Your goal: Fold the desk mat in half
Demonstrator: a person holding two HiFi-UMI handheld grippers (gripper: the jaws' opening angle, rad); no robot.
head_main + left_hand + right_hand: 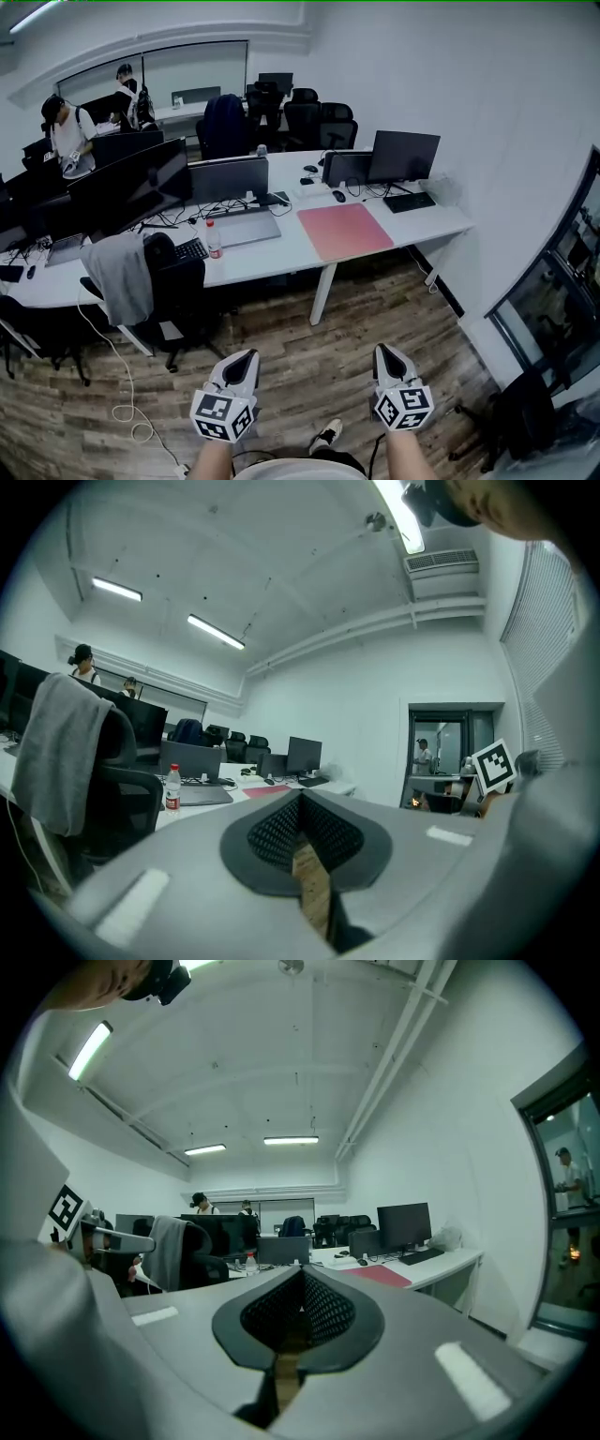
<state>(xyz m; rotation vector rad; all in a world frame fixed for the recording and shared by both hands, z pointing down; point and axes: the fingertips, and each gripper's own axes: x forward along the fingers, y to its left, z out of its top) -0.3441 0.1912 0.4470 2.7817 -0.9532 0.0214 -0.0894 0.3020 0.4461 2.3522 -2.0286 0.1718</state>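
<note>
Both hands out front, grippers held about level, well back from the desk. Left gripper (246, 356): jaws were together, nothing btwn them. Right gripper (384, 351): same, closed & empty. The pink rectangular desk mat (344, 231) lay flat, unfolded, on the long white desk (427, 223). Wood-plank floor (309, 361) stretched btwn me & it. A black office chair (183, 281) w/ a grey garment stood off left, and a clear red-capped bottle (213, 238) stood left of the mat.

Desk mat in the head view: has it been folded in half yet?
No, the pink desk mat lies spread out flat on the white desk, with no edge turned over.
</note>
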